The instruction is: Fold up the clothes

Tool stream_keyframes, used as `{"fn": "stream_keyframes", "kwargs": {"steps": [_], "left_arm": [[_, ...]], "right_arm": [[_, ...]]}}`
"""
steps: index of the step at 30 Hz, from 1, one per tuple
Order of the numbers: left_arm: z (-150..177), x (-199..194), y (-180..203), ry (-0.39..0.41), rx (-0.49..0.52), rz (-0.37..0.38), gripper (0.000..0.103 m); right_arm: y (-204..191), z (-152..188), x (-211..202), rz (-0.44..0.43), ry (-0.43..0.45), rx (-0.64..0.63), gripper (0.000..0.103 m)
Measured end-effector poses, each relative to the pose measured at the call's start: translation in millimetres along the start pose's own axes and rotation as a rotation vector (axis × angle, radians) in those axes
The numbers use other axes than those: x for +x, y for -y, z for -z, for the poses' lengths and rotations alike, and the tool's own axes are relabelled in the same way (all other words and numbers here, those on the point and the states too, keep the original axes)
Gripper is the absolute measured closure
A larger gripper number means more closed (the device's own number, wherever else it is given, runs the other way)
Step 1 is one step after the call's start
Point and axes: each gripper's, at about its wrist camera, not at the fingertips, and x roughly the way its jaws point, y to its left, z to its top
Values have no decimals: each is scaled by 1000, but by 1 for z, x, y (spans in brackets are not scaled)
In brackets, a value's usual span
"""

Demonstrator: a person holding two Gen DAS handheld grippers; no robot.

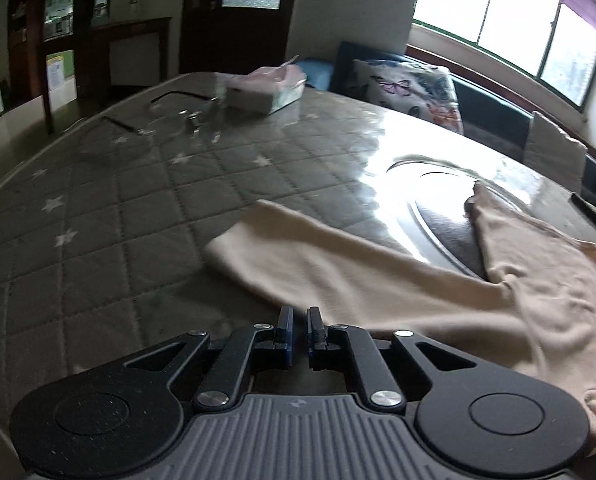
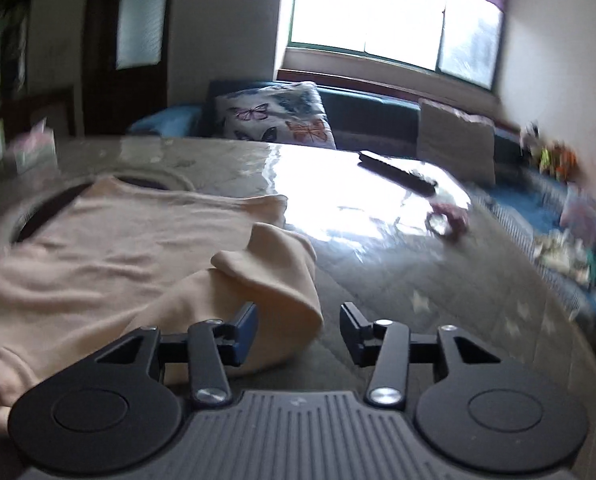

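Observation:
A beige long-sleeved top (image 1: 558,300) lies spread on the grey quilted table cover (image 1: 118,220). One sleeve (image 1: 338,264) stretches flat to the left, just beyond my left gripper (image 1: 300,312), which is shut with nothing between its fingers. In the right wrist view the top's body (image 2: 118,240) lies to the left. The other sleeve (image 2: 274,276) is bent over itself, and its cuff end rests against the left finger of my right gripper (image 2: 300,312). That gripper is open, and its pads do not press on the cloth.
A tissue box (image 1: 262,88) and a pair of glasses (image 1: 170,116) sit at the table's far side. A black remote (image 2: 398,172) and a pink scrunchie (image 2: 450,216) lie right of the top. Behind the table stands a sofa with a butterfly cushion (image 2: 278,116).

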Motion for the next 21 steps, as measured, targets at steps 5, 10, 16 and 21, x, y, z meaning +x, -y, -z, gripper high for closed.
{"fn": "stream_keyframes", "kwargs": {"steps": [5,10,16,21], "left_arm": [[0,-9,-3,15,22,-8,95],[-10,-18,15,53,96,35,89],[-22,-12,63,70,236,139,79],[-19,-6,118,49,368,279,74]], "right_arm": [[-18,-1,23,73,-4,-146,61],[1,-5,13,62,42,-21,91],[46,1,-24,125,95,223,100],[74,22,-46,150,74,322,95]]}}
